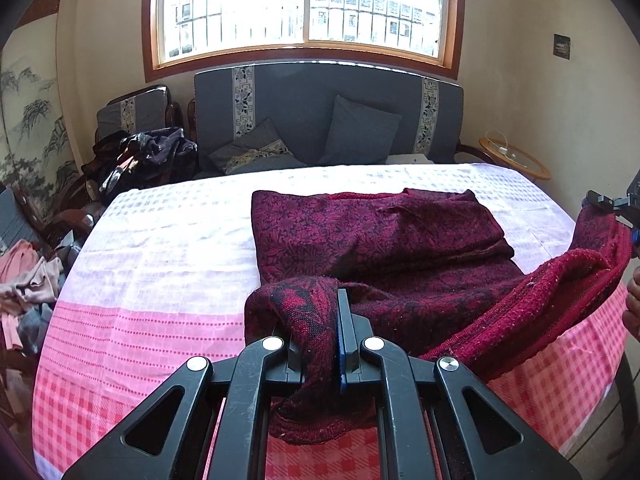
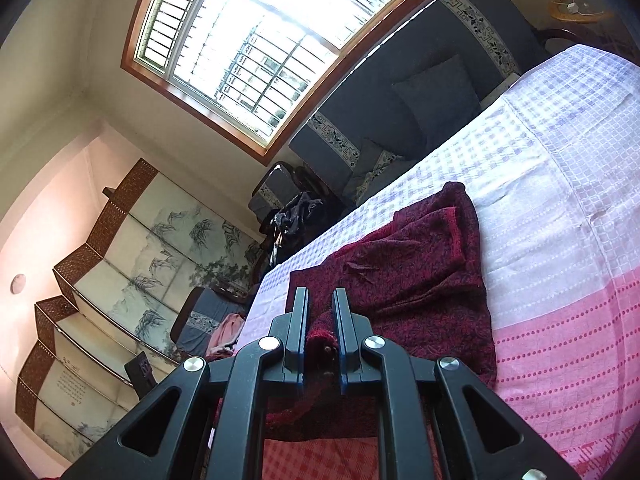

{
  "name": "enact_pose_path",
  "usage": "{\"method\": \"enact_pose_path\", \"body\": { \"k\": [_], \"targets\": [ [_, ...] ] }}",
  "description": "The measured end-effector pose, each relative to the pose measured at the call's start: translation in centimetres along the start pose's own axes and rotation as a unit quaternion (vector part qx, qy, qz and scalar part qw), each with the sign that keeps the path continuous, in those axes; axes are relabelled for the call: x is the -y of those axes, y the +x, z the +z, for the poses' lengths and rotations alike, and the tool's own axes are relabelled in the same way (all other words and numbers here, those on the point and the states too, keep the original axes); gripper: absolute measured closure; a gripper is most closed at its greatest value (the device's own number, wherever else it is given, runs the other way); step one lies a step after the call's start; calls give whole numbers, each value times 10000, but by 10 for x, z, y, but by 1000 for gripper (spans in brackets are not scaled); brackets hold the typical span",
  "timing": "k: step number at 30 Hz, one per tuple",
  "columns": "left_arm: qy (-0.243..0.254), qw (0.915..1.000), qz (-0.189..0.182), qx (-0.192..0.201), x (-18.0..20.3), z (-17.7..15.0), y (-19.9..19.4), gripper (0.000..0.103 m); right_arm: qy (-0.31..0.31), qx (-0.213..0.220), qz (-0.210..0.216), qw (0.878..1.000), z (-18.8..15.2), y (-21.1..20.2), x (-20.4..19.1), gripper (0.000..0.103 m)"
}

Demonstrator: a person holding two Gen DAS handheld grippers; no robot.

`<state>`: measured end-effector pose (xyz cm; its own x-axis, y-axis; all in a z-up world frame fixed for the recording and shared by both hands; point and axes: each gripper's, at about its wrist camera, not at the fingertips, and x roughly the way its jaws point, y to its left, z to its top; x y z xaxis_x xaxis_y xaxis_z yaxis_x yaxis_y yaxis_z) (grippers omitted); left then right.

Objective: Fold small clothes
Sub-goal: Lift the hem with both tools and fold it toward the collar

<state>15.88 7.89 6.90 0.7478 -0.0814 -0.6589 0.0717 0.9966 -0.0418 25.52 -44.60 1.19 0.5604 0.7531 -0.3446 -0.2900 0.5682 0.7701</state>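
Note:
A dark red patterned knit sweater (image 1: 380,240) lies partly folded on the pink and white checked tablecloth (image 1: 160,248). My left gripper (image 1: 320,312) is shut on a bunched corner of its near hem, lifted off the cloth. At the right edge of the left wrist view my right gripper (image 1: 612,204) holds the other hem corner up, so the hem hangs stretched between the two. In the right wrist view the right gripper (image 2: 320,312) is shut on a fold of the sweater (image 2: 420,280), whose far part rests flat on the tablecloth (image 2: 560,200).
A grey sofa (image 1: 328,116) with cushions stands behind the table under a window. Dark clothes (image 1: 144,160) are heaped on a chair at the left, and pink clothes (image 1: 28,280) lie lower left. A round wooden side table (image 1: 516,156) is at the back right. A person's hand (image 1: 634,304) shows at the right edge.

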Motion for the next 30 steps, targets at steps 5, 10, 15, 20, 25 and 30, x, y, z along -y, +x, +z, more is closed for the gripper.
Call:
{"method": "enact_pose_path", "body": {
  "k": [5, 10, 15, 20, 25, 30],
  "targets": [
    [-98, 9999, 15, 31, -4, 8, 5, 93, 27, 90, -70, 9999, 9, 4, -1, 91],
    [-3, 9999, 100, 64, -2, 16, 8, 93, -19, 171, -126, 9998, 17, 1, -5, 92],
    [-3, 9996, 216, 159, -3, 35, 18, 93, -31, 229, -201, 9995, 36, 8, -8, 92],
    [-67, 9994, 304, 114, -8, 60, 46, 93, -34, 260, -355, 9990, 60, 27, -5, 92],
    [-82, 9989, 452, 19, -13, 82, 85, 93, 132, 279, -493, 9983, 85, 54, 14, 92],
    [-218, 9982, 553, -115, -21, 90, 128, 93, 308, 220, -681, 9970, 103, 84, 37, 92]
  ]
}}
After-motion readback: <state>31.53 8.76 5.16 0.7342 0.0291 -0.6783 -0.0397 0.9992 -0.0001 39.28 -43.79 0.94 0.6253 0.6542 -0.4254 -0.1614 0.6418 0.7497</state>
